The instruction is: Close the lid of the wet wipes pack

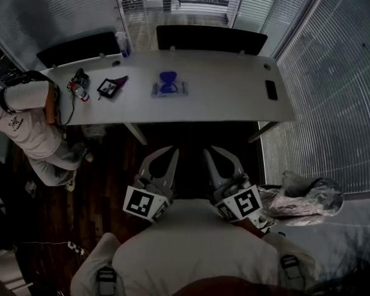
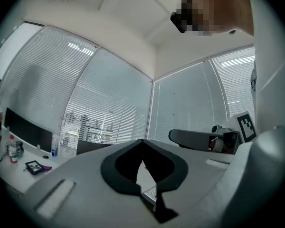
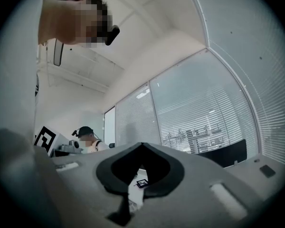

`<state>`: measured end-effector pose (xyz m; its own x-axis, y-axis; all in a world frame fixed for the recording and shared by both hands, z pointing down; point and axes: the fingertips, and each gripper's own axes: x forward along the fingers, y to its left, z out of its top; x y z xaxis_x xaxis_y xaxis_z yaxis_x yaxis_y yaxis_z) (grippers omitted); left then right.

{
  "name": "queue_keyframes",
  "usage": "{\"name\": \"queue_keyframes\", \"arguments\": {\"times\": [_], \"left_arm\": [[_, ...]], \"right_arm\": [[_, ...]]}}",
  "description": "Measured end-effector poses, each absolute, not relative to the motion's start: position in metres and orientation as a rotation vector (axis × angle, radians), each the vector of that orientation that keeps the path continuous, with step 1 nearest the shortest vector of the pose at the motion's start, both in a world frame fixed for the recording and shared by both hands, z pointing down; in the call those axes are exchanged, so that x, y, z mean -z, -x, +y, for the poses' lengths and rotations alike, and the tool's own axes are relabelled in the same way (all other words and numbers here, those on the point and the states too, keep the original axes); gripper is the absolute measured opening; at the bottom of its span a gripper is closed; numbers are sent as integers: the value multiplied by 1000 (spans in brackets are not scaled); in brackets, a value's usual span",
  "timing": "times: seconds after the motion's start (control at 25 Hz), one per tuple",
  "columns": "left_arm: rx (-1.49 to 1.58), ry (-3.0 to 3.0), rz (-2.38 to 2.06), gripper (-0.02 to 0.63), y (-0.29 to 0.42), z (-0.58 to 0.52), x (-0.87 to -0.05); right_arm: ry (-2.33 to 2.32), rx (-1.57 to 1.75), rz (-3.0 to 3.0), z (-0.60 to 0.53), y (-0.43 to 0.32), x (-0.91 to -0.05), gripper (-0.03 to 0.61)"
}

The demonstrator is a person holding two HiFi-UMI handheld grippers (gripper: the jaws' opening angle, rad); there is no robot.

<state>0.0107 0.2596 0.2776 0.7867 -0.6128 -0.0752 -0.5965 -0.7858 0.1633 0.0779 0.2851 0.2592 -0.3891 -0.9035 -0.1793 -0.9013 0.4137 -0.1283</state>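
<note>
At centre of white desk: wet wipes pack, blue lid raised. Nearer, short of desk edge, well apart from pack: left gripper and right gripper, each closed tip to tip, holding nothing.

Head view dim, fisheye warp, dark corners

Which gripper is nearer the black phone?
Right. The right gripper sits at the person's chest, off the desk, below and left of the black phone in the head view; the left gripper is further left.
</note>
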Motion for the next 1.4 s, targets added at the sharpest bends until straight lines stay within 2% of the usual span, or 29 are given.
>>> {"name": "queue_keyframes", "arguments": {"times": [0.8, 1.4], "left_arm": [[295, -2846, -992, 2, -49, 285, -269], [261, -2823, -1059, 2, -29, 206, -280]], "right_arm": [[1541, 74, 2428, 306, -121, -271, 0], [1540, 67, 2457, 232, -106, -274, 0]]}}
